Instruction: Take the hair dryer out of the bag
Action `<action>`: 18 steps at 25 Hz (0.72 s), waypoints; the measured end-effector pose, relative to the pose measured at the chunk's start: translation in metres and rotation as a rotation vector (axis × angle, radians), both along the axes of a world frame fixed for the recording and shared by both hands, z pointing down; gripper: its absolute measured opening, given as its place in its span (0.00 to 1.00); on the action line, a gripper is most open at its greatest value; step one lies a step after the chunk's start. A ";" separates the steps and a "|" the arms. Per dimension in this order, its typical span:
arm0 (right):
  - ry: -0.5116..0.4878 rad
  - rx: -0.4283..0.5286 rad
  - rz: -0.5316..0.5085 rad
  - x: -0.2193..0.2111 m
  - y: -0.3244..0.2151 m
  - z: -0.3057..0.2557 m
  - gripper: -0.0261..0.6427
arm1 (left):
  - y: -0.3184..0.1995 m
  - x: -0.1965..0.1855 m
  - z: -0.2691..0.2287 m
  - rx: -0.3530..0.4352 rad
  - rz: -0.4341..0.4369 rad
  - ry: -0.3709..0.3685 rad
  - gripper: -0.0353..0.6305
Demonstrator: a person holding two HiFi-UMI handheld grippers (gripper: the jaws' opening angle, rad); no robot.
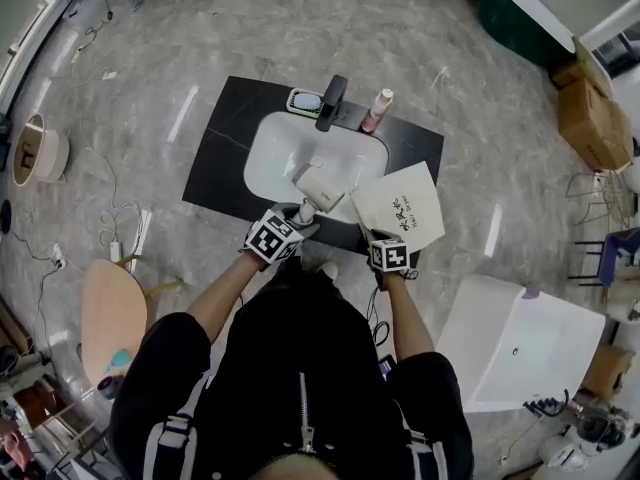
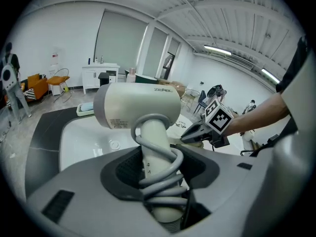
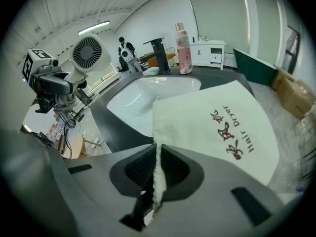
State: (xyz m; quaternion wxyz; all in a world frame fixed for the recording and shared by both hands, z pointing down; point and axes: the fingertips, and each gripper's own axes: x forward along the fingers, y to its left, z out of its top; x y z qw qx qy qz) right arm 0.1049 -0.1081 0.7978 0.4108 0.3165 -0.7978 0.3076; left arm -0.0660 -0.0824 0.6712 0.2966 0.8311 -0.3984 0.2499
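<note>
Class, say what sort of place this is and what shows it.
Probably a test studio or showroom, not a home bathroom: the washbasin counter stands alone on the floor, with cardboard boxes and loose cables around.

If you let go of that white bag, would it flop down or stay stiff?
Probably floppy: the bag looks like thin cloth, its edge bunched between the jaws of the right hand-held gripper. Likely very light too, since it looks flat and empty, with the hair dryer out in the left hand-held gripper.
</note>
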 end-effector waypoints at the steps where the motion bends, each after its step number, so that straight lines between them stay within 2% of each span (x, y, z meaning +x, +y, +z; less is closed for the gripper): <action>1: 0.002 -0.004 -0.002 0.000 0.000 0.001 0.10 | 0.001 -0.002 0.000 0.000 -0.008 0.002 0.39; 11: -0.002 -0.065 0.025 0.001 0.006 0.022 0.11 | 0.003 -0.014 -0.005 0.005 -0.049 0.010 0.40; 18: -0.046 -0.034 0.043 -0.003 0.004 0.011 0.14 | -0.007 -0.027 -0.015 0.026 -0.084 0.036 0.40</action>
